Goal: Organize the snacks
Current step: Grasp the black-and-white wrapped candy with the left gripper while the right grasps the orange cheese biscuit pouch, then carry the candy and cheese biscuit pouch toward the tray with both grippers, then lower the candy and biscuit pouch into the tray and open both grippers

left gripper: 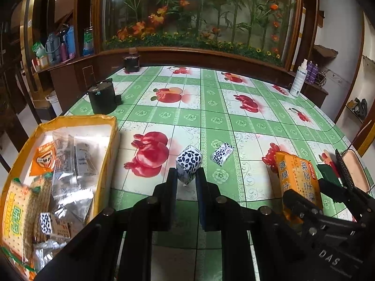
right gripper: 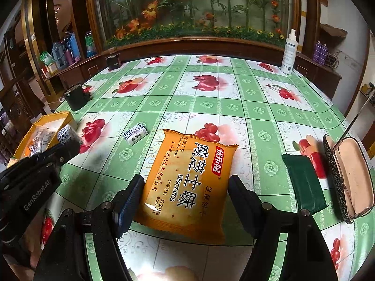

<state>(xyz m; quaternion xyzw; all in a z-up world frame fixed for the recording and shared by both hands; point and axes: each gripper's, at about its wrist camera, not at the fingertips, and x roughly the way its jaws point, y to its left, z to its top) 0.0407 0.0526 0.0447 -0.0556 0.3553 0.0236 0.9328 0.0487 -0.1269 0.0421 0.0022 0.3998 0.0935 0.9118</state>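
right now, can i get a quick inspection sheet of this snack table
surface: table under a green checked fruit-print cloth
job's things: yellow box holds packets; orange biscuit pack and a second spotted candy lie on the cloth
clutter: green packet, open glasses case, spray bottle, black cans
grippers: left gripper shut on a spotted candy; right gripper open, astride the biscuit pack
cables: tangle on the far right shelf
surroundings: glass flower display, bottles on the left shelf
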